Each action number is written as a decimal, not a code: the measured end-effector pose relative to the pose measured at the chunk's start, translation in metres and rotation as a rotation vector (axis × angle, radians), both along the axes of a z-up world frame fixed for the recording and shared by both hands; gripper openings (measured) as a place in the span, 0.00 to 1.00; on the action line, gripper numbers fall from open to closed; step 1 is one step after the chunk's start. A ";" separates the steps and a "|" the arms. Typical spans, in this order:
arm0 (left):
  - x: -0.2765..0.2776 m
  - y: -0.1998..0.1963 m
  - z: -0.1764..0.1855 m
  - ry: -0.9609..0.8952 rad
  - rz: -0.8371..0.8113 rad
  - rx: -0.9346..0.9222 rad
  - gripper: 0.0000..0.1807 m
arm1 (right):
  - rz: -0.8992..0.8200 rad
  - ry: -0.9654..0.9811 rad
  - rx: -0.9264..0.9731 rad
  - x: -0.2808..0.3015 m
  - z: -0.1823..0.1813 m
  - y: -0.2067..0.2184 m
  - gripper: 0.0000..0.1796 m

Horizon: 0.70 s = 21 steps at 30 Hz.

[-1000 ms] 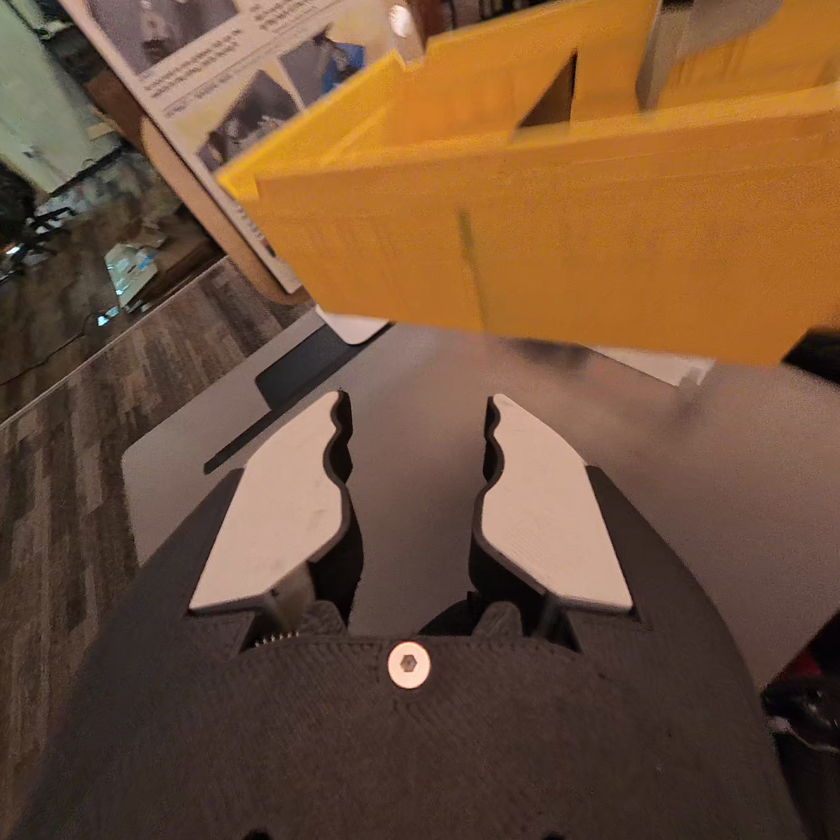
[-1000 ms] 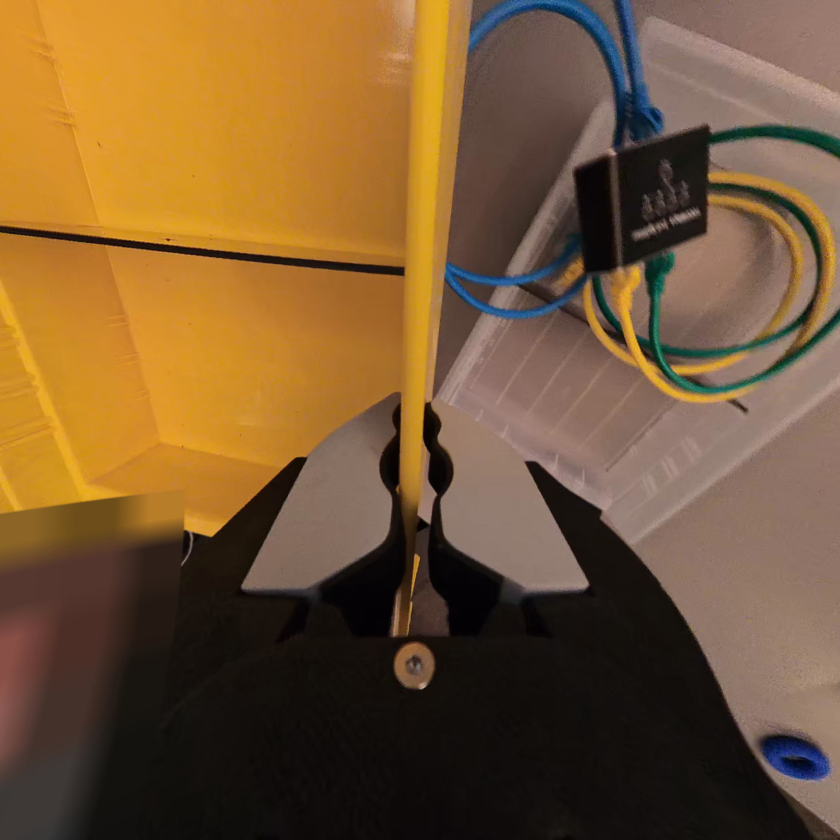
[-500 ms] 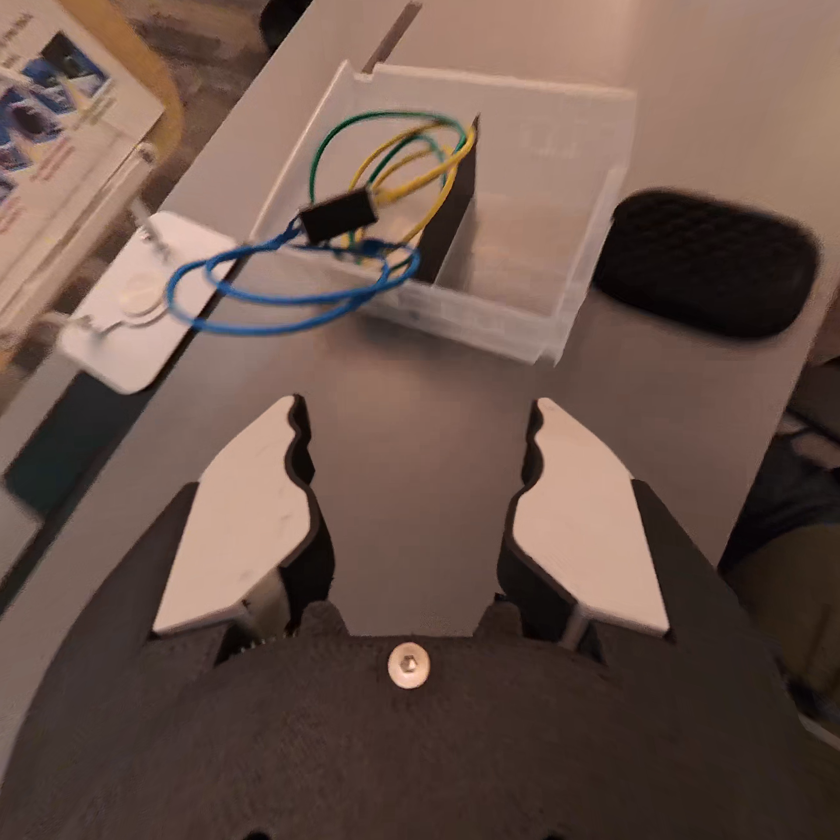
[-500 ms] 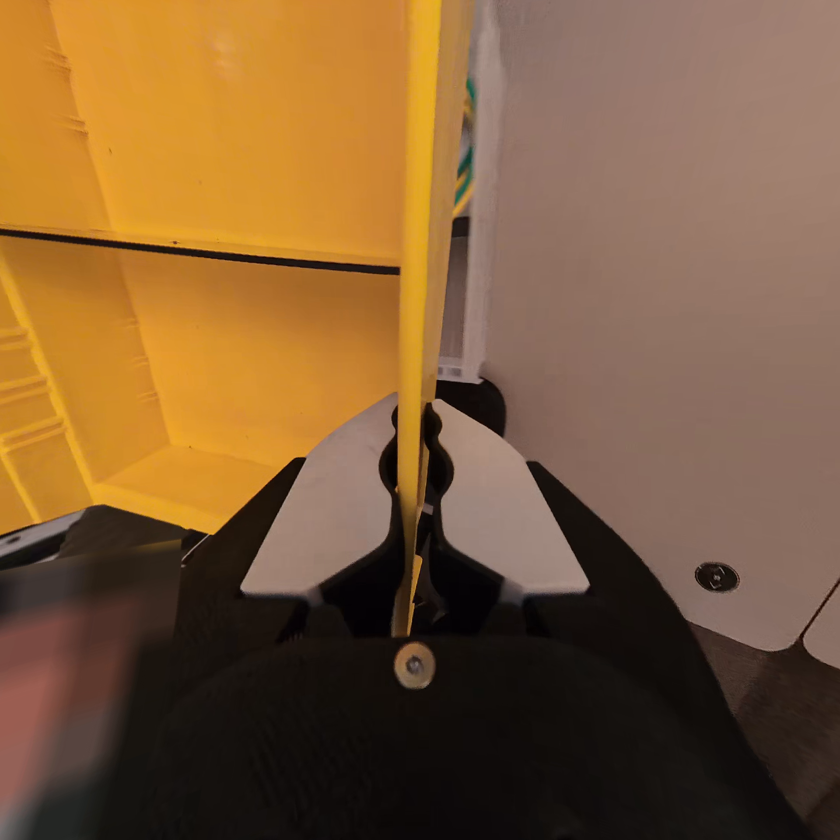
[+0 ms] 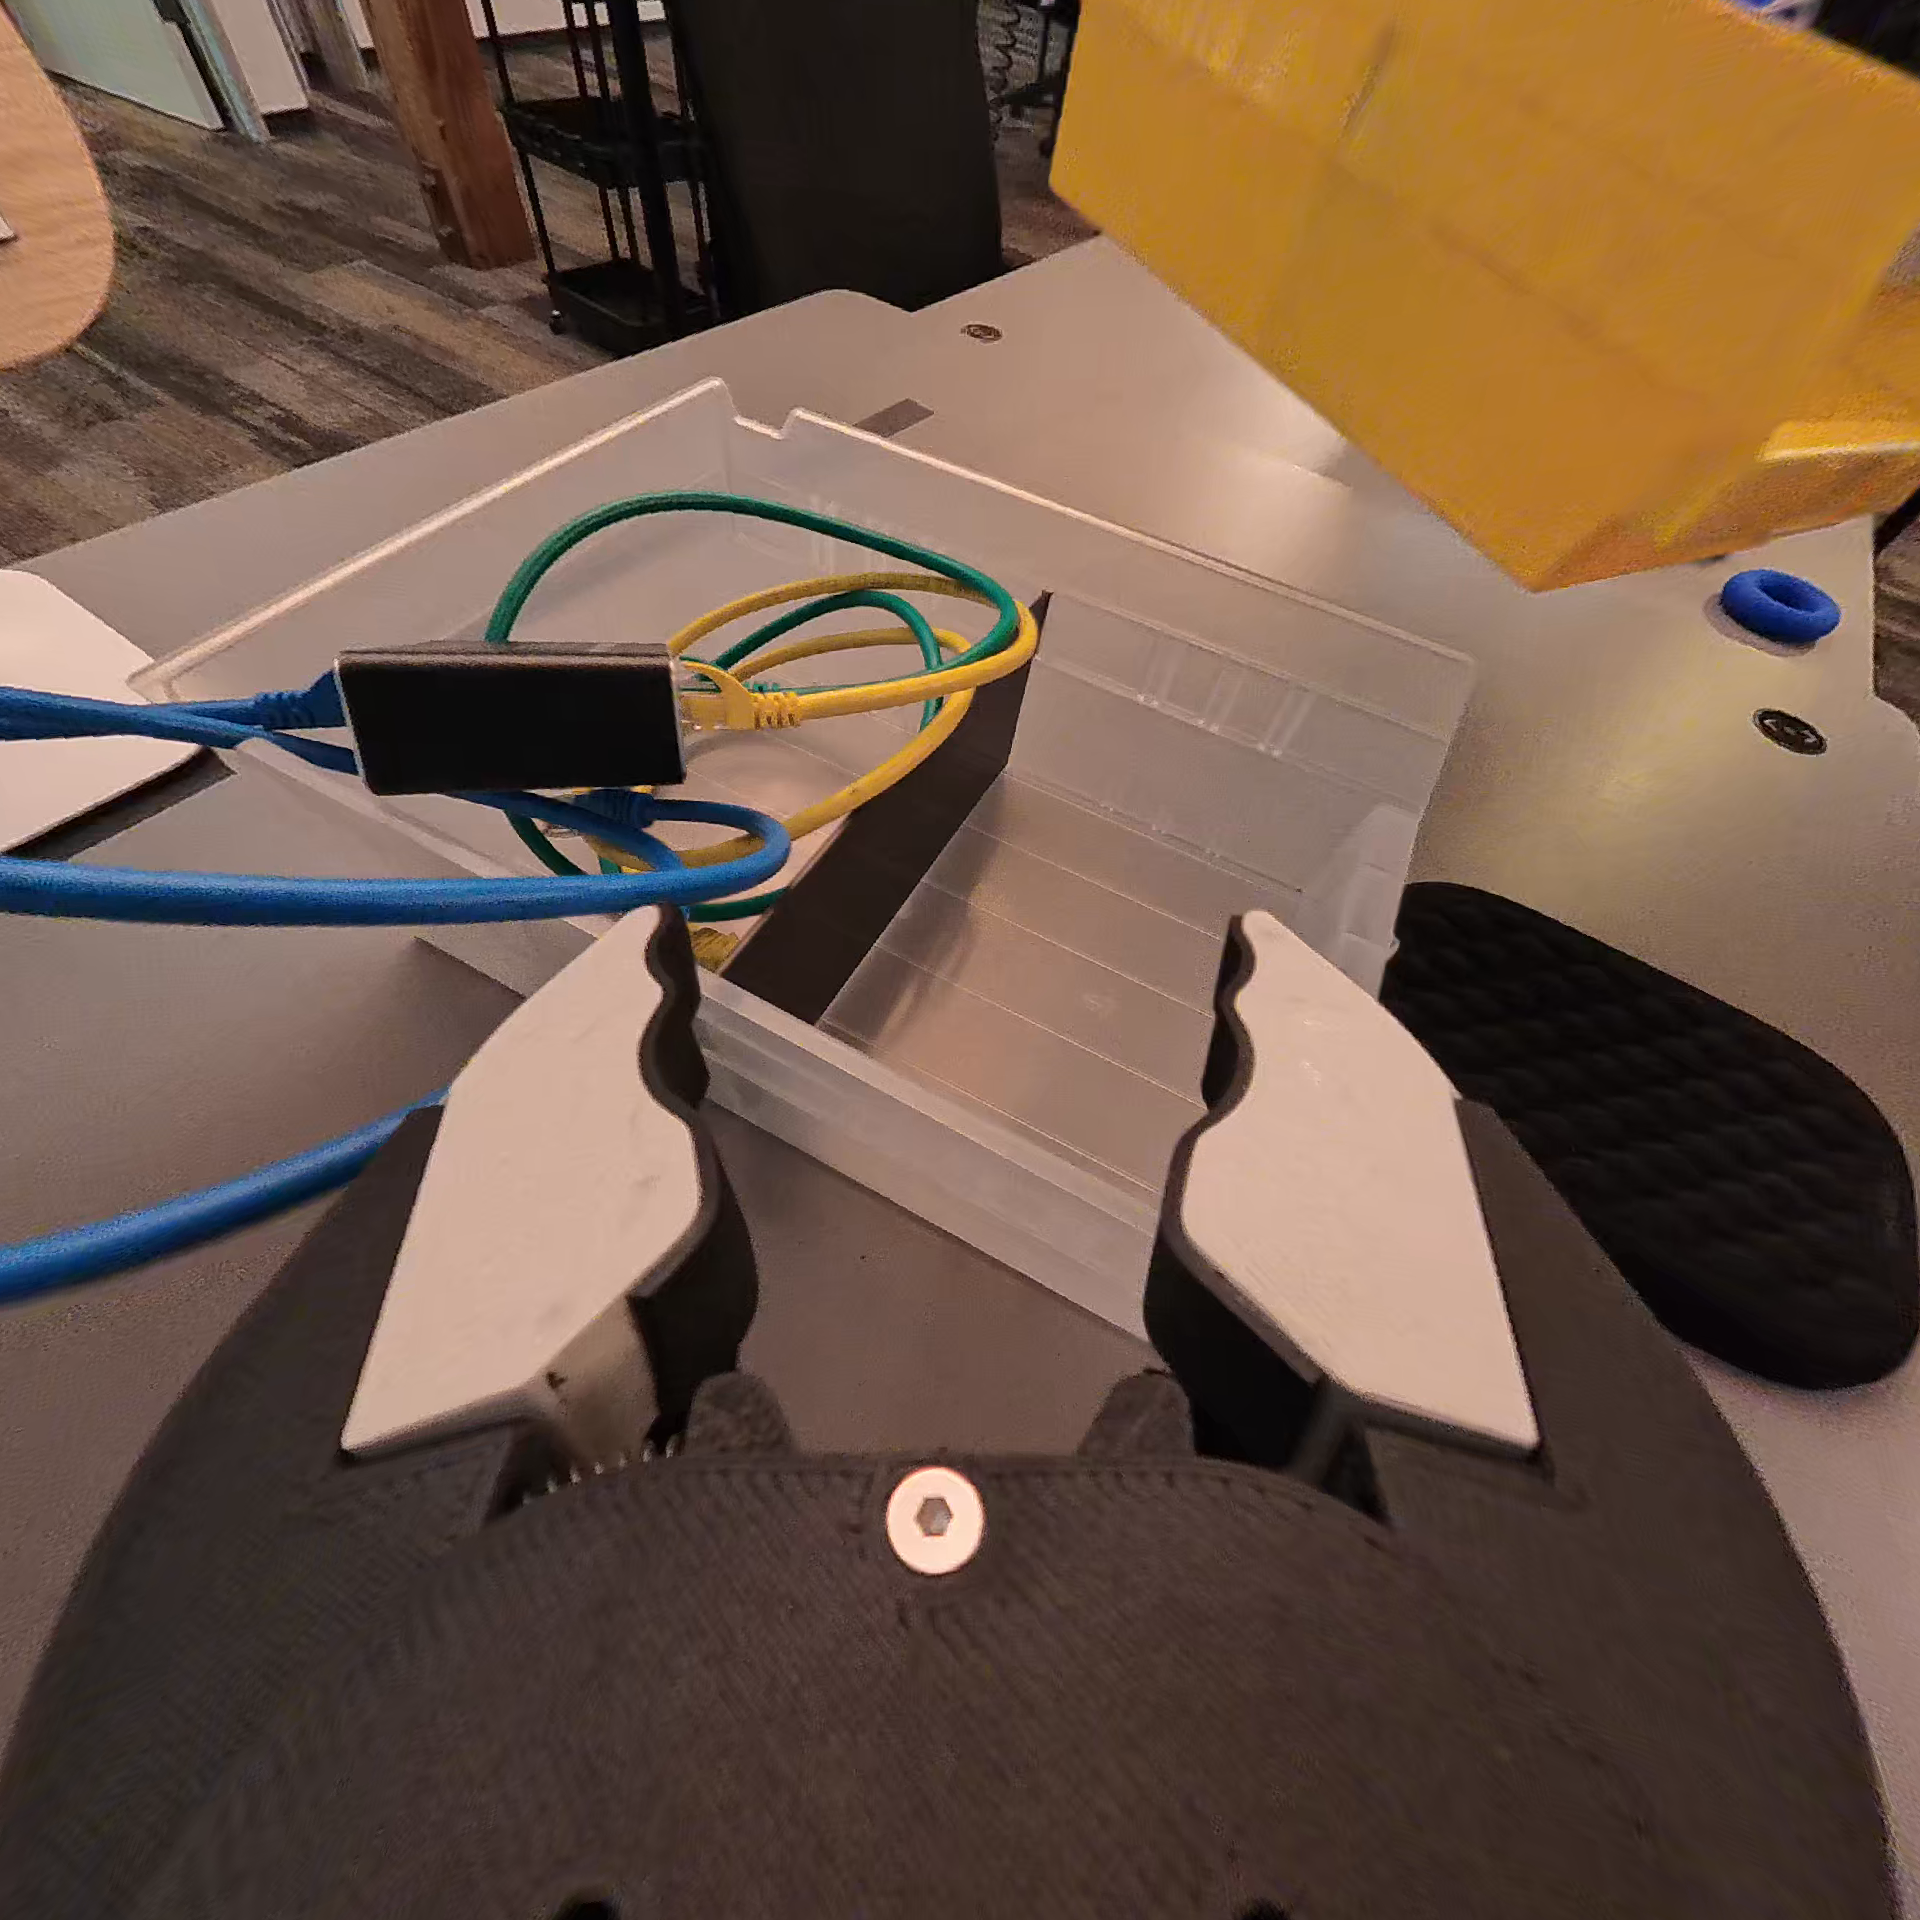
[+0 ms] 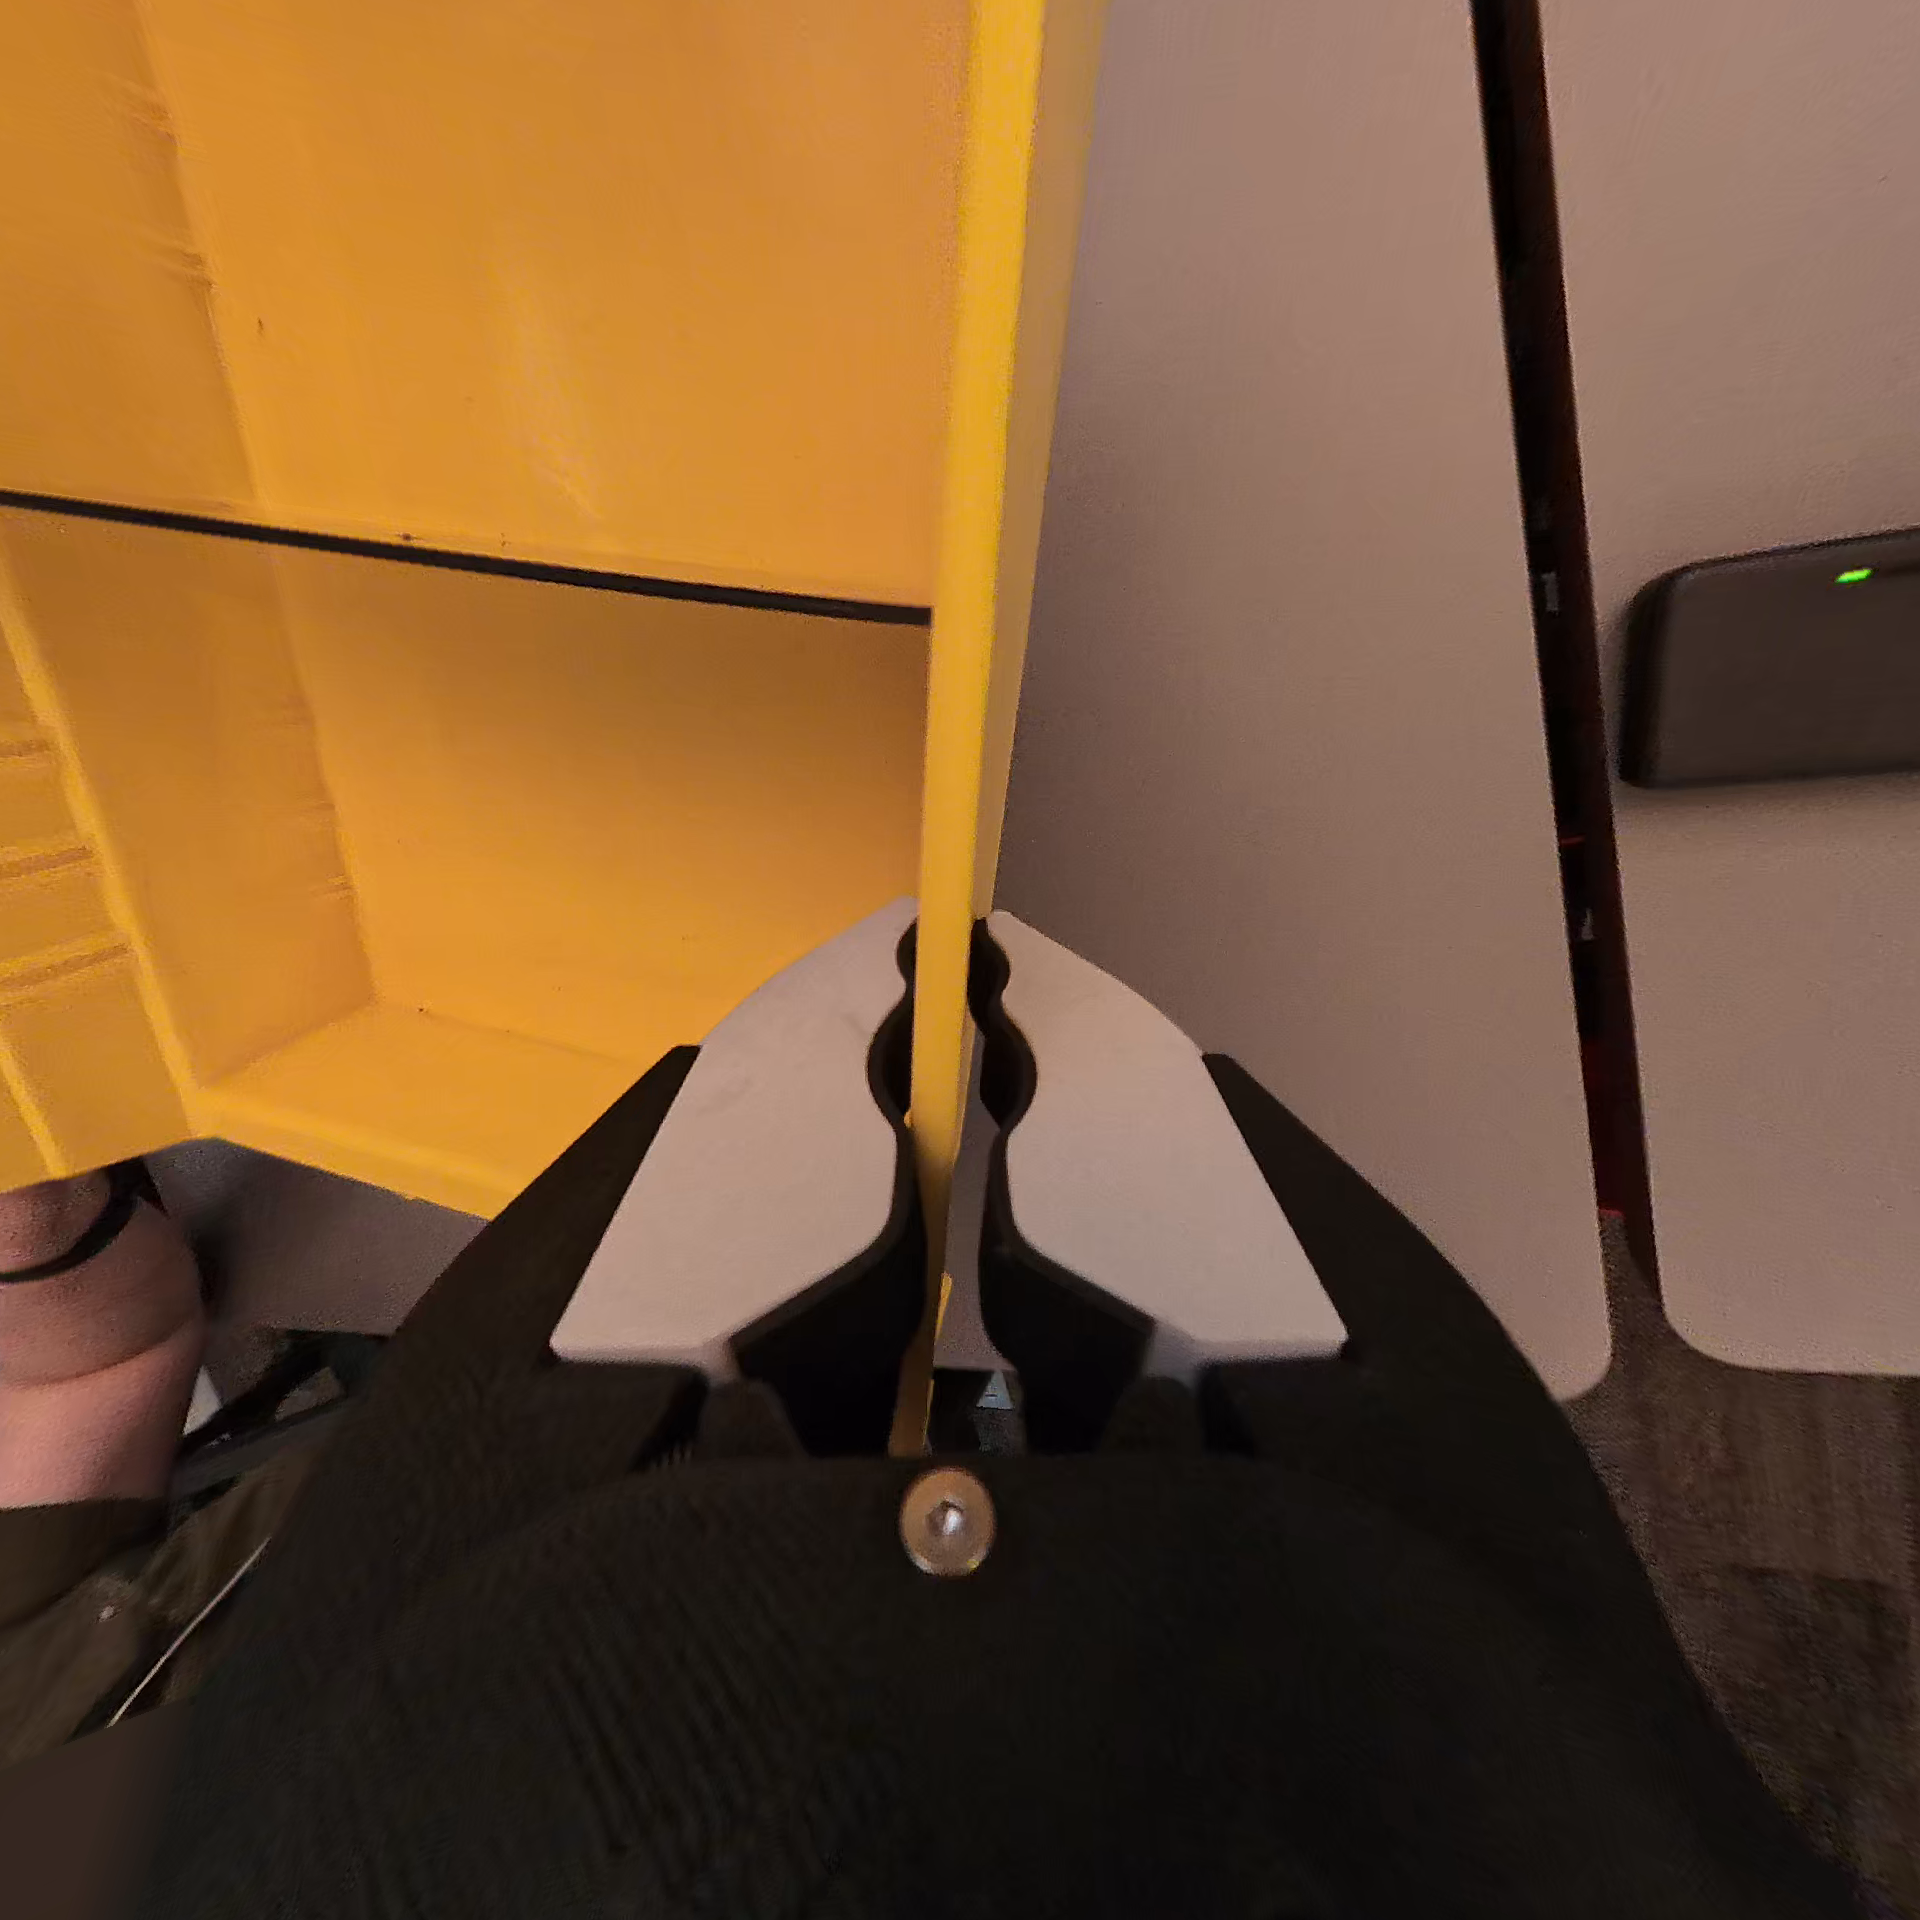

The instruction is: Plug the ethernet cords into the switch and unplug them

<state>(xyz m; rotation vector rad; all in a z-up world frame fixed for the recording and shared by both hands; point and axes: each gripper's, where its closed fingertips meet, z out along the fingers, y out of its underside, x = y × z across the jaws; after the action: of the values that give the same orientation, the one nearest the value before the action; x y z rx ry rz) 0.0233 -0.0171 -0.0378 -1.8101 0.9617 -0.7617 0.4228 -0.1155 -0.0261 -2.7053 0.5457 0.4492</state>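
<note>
In the left wrist view a black switch (image 5: 509, 717) rests on the left rim of a clear plastic bin (image 5: 1122, 1164). A blue cord (image 5: 395, 899) runs from its left end and loops out over the table. Yellow (image 5: 831, 707) and green (image 5: 748, 509) cords coil inside the bin, with a yellow plug at the switch's right end. My left gripper (image 5: 951, 956) is open and empty, just before the bin's near wall. My right gripper (image 6: 945, 935) is shut on the thin side wall of a yellow bin (image 6: 520, 416), which hangs in the air at the upper right of the left wrist view (image 5: 1507, 260).
A black divider (image 5: 883, 842) splits the clear bin. A black textured pad (image 5: 1662, 1132) lies right of it, a blue ring (image 5: 1779, 608) farther back. A white sheet (image 5: 62, 696) lies at left. In the right wrist view a dark device (image 6: 1777, 665) with a green light sits on the table. There is about 40 cm between the tips of the two grippers.
My left gripper has moved closer to the clear bin and its jaws have opened wider. My right gripper has carried the yellow bin away to the right, off the clear bin.
</note>
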 end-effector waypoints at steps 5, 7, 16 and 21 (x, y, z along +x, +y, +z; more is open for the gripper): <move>-0.003 -0.035 0.007 -0.009 -0.032 -0.094 0.53 | -0.021 0.054 0.003 0.006 -0.040 -0.004 0.03; -0.009 -0.051 0.001 -0.015 -0.036 -0.160 0.51 | -0.009 0.061 0.001 0.006 -0.050 -0.006 0.03; -0.022 -0.044 -0.048 0.005 0.057 -0.470 0.55 | 0.017 0.067 0.010 0.010 -0.080 -0.007 0.03; -0.007 -0.035 -0.070 0.181 0.046 -0.643 0.60 | 0.034 0.026 -0.040 0.011 -0.094 -0.010 0.03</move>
<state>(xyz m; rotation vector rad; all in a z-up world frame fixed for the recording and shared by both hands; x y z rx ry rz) 0.0164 -0.0523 -0.1079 -2.4818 0.8384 -0.9628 0.4340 -0.1256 -0.1200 -2.7540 0.5214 0.4882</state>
